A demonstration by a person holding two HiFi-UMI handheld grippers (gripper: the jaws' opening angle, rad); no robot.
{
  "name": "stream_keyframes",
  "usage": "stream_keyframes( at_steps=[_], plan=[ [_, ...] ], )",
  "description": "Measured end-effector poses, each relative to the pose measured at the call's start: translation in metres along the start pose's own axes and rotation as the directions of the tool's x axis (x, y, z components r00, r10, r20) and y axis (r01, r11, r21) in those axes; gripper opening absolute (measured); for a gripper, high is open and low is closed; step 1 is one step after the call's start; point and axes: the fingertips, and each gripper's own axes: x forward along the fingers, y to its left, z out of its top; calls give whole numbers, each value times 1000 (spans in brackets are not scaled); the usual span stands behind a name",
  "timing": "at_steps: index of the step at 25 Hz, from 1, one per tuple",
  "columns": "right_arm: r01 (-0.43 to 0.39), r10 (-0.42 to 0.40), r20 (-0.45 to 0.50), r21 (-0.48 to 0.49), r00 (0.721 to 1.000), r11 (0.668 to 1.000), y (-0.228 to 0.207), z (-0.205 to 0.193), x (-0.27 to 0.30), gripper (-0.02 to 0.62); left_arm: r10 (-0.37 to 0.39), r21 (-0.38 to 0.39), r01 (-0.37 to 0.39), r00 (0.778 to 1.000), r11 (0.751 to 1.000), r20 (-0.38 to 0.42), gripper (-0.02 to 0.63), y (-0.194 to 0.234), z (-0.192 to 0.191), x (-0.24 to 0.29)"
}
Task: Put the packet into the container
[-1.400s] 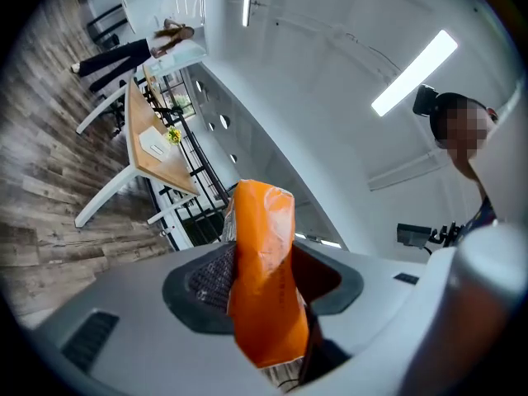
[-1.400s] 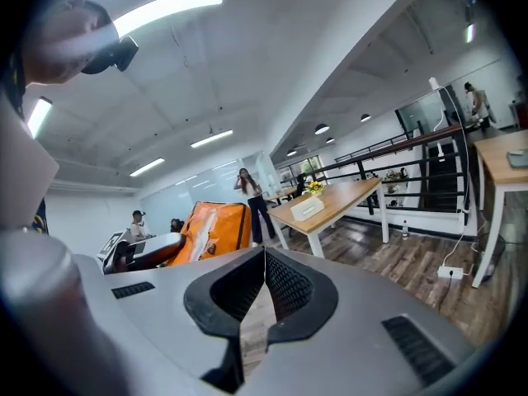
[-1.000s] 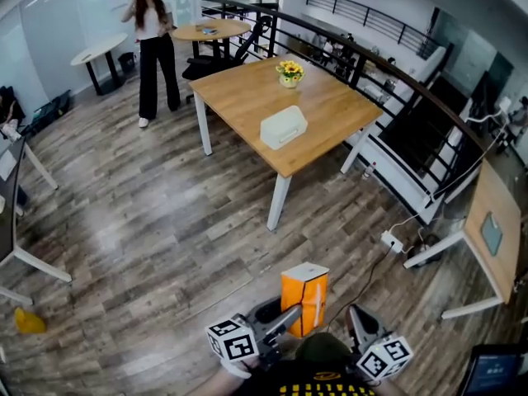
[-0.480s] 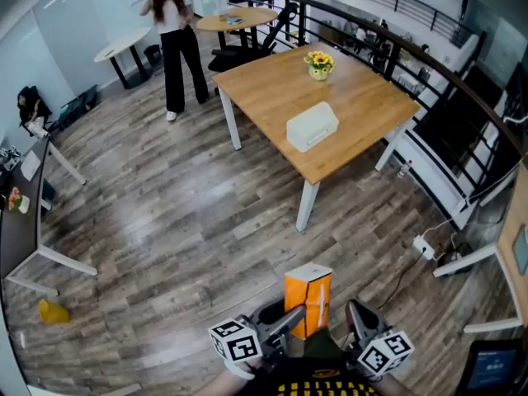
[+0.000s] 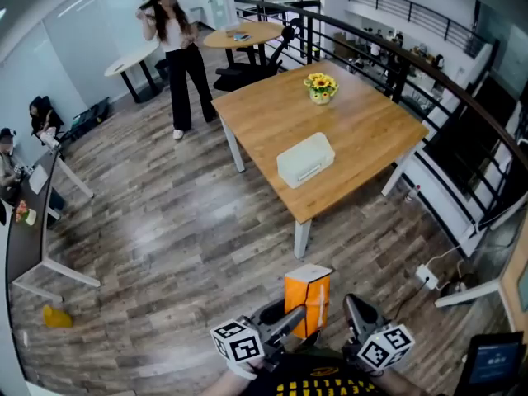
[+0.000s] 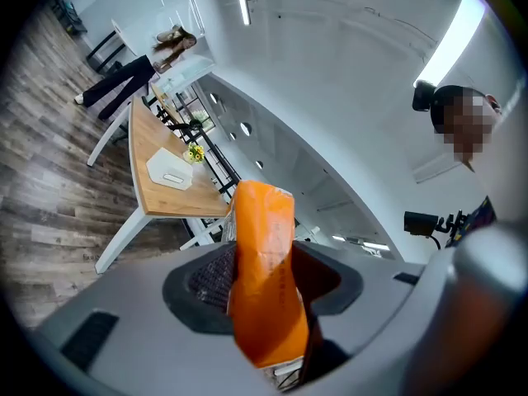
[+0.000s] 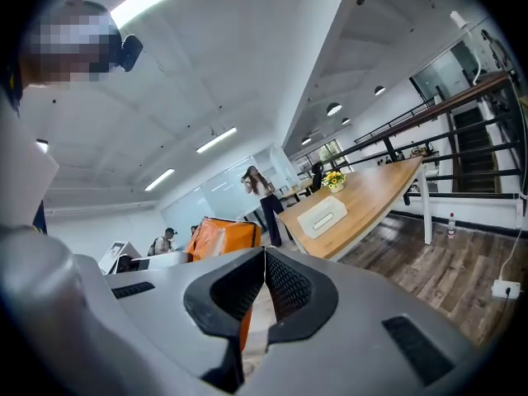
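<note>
An orange packet (image 5: 306,297) stands upright low in the head view, with my left gripper (image 5: 295,313) shut on its side. The left gripper view shows the packet (image 6: 262,291) pinched between the dark pads of that gripper (image 6: 266,277). To the packet's right, my right gripper (image 5: 351,305) is shut with nothing in it; its pads (image 7: 285,283) meet in its own view, where the packet (image 7: 216,238) shows to the left behind them. A white lidded container (image 5: 305,159) lies on the wooden table (image 5: 363,126) ahead, well beyond both grippers.
A pot of yellow flowers (image 5: 320,87) stands at the table's far side. A person (image 5: 176,52) stands on the wood floor beyond the table's left corner. A black railing (image 5: 429,73) runs along the right. Desks (image 5: 33,221) and seated people line the left.
The table and container have drawn nearer and shifted right in the head view. Both grippers and the packet keep their places low in the view.
</note>
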Motion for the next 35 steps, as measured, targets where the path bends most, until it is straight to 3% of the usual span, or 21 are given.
stream_keyframes(
  at_steps=[13, 21, 29, 35],
  plan=[
    [-2, 2, -23, 20, 1000, 1000, -68, 36, 51, 11, 103, 73, -103, 995, 992, 3, 201, 41, 51, 63],
    [77, -77, 1, 5, 997, 997, -102, 73, 115, 11, 105, 215, -95, 994, 972, -35, 201, 101, 121, 105],
    [136, -137, -18, -55, 990, 989, -113, 103, 203, 11, 40, 218, -19, 995, 976, -93, 201, 154, 197, 152],
    [183, -185, -42, -59, 982, 981, -119, 113, 246, 11, 22, 158, -2, 992, 987, -123, 201, 189, 238, 171]
  ],
)
